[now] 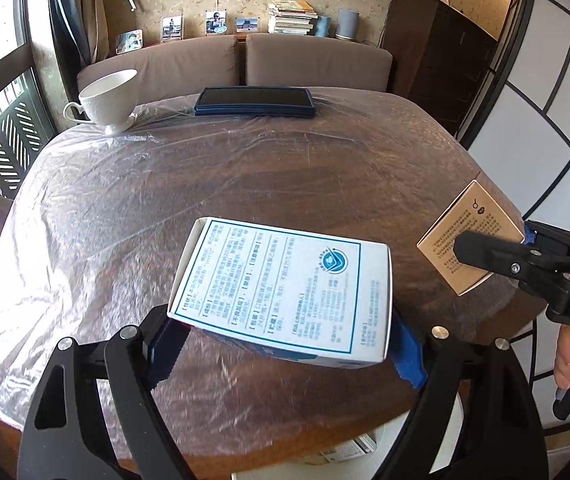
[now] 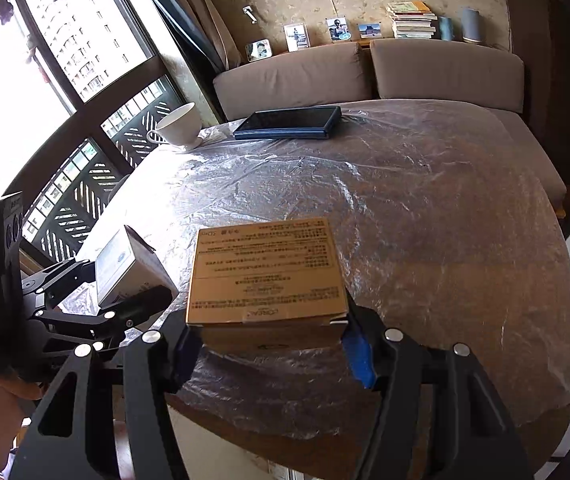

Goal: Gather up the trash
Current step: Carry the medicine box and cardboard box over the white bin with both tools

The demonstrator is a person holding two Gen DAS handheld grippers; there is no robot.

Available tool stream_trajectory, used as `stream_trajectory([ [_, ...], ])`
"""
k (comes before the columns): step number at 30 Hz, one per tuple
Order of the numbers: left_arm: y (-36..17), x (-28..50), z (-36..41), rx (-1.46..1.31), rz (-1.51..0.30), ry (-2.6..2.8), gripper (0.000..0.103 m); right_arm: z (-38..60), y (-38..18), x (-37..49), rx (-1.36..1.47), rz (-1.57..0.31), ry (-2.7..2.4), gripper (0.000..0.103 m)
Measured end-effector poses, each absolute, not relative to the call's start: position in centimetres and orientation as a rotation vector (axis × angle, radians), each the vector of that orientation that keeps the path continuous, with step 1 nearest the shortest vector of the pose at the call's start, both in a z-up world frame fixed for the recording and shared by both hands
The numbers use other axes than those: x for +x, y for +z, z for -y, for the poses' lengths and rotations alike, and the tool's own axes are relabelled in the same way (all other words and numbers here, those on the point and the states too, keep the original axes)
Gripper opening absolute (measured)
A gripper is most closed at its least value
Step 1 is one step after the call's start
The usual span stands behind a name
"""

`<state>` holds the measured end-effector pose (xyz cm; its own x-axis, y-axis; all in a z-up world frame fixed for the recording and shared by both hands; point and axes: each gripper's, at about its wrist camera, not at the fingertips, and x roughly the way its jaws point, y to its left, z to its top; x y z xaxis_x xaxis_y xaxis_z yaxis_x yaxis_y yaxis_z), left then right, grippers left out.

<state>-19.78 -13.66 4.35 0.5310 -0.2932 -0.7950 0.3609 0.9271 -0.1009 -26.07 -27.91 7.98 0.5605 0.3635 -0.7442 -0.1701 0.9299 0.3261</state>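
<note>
Through the left wrist camera, my left hand-held gripper was pinching the flat white cardboard box with blue-framed print, one blue-padded finger on each short side, so the box hung level above the near edge of the dark round wooden surface under wrinkled clear plastic film. I judged that side grip was chosen because the box is too broad to clamp across its face. To the right of the white box, the right hand-held gripper clamped the tan cardboard box with dark print, tilted, near the rim of the surface. Far beyond the white box sat a white ceramic cup with a handle and a dark blue flat rectangular case, neither looking like trash to me.

Through the right wrist camera, the right gripper pressed on the tan box from both sides, carried above the film. Left of the tan box, the left gripper gripped the white box, seen edge-on. With both pieces gripped, I judged a bin was needed next; none showed in either view.
</note>
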Motion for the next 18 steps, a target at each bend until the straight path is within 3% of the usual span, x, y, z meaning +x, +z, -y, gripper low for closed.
stream_trajectory([
  [18,4.5,-27.7,11.1,0.103,-0.948,-0.485,0.086,25.4,8.5,-35.1,0.216,-0.949,0.328,0.059],
])
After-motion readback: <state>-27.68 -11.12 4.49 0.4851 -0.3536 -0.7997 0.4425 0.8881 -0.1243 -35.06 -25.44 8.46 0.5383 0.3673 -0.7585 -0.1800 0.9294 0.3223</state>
